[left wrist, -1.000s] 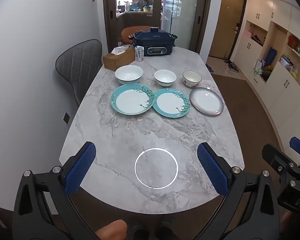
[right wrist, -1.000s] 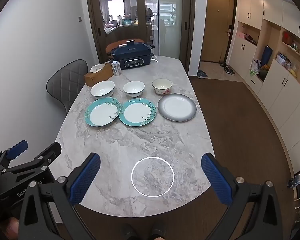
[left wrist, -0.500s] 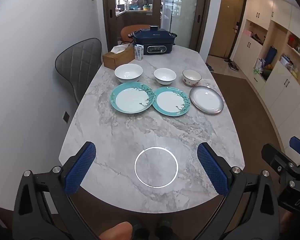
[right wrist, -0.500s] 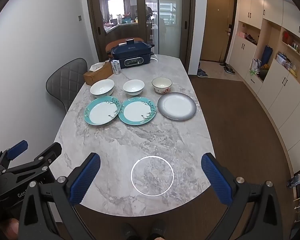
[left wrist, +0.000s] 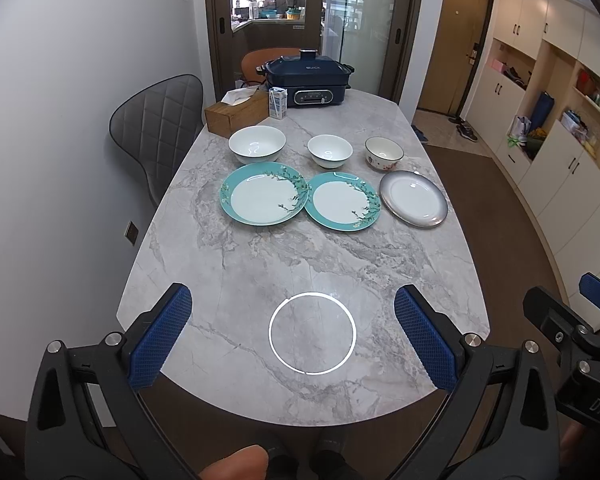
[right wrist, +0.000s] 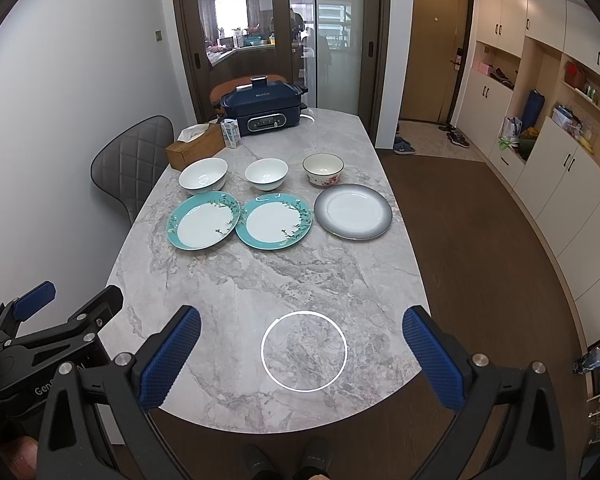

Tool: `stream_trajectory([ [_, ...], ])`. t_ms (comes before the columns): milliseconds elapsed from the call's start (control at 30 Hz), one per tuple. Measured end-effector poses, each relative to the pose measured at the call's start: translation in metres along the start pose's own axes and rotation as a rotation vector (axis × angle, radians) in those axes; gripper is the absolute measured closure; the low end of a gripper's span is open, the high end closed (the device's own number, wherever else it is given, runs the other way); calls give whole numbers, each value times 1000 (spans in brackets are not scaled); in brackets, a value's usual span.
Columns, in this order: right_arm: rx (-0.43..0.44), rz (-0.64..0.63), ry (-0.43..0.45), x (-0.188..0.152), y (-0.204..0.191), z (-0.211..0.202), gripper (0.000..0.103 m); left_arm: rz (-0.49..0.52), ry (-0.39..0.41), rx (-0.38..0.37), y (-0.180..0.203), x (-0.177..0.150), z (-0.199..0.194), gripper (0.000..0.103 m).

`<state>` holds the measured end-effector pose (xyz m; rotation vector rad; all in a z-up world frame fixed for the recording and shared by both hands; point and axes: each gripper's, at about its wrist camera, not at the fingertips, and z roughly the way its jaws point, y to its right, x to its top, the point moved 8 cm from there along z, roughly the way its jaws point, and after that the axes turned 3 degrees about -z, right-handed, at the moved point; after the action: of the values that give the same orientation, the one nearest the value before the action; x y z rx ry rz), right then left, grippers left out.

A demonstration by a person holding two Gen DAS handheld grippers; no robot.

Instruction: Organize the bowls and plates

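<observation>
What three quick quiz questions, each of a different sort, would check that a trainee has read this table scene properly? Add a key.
1. True or false: a bowl already sits on the grey-rimmed plate.
2. Multiple choice: which bowl has a red flower pattern on its outside? A) large white bowl B) small white bowl C) bowl behind the grey-rimmed plate.
3. Fill in: both the left gripper and the right gripper are ____ and hold nothing.

Key: 1 false, all three plates, including the two teal-rimmed plates, are bare. 2 C. 3 open.
</observation>
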<state>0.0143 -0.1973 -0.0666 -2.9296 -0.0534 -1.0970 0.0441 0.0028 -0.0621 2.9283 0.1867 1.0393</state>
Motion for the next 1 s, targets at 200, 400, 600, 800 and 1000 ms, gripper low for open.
stream_trajectory([
  [200,-1,0,-1,0,0,1,0,1,-1,0,0,0,0,0],
  [400,-1,-1,-2,0,-1,1,0,2,-2,0,0,0,0,0],
  [600,-1,-1,-3,0,-1,1,0,-1,-4,-1,1,-3,3,0],
  [800,-2,-1,-3,0,-1,2,0,0,-4,0,1,-4,3,0],
  [1000,0,-2,-3,0,-1,2,0,-1,-5,0,0,-6,5,0],
])
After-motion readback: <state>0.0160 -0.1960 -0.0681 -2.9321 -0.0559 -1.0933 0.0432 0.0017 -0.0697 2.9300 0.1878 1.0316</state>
